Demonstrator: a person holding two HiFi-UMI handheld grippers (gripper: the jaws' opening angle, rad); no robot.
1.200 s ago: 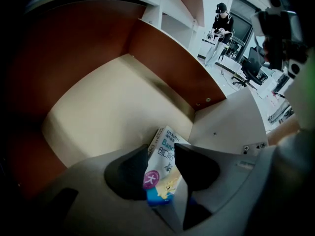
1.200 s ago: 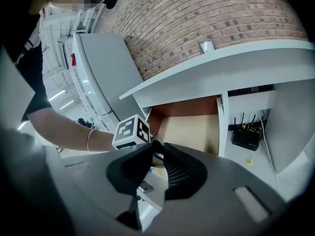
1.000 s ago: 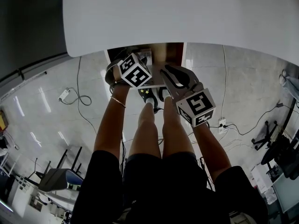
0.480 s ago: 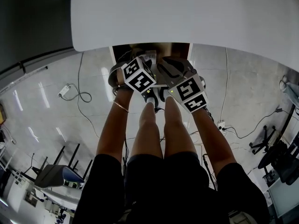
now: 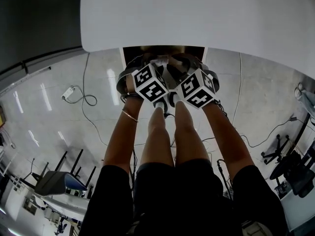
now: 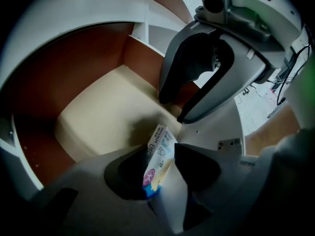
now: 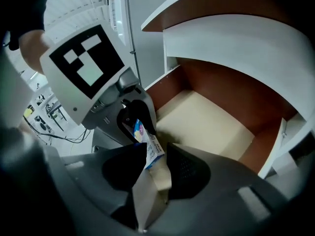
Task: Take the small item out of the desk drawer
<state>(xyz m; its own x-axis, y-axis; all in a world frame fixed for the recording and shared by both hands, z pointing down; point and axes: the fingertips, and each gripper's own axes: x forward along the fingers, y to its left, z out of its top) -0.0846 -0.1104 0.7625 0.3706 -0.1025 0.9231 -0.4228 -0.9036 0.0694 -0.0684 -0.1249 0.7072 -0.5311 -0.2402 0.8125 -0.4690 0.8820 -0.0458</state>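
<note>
White-and-blue packet (image 6: 157, 160) is clamped in the left gripper (image 6: 161, 150), raised off the beige floor of the open drawer (image 6: 98, 117). The right gripper (image 7: 156, 152) has just been opening its jaws. They stand apart around the packet's end without pressing it. Extraction appears nearly complete. The next move calls for drawing the packet clear, avoiding the desk top (image 5: 197, 14).

Overhead plus close views, common drawer (image 6: 98, 117)
</note>
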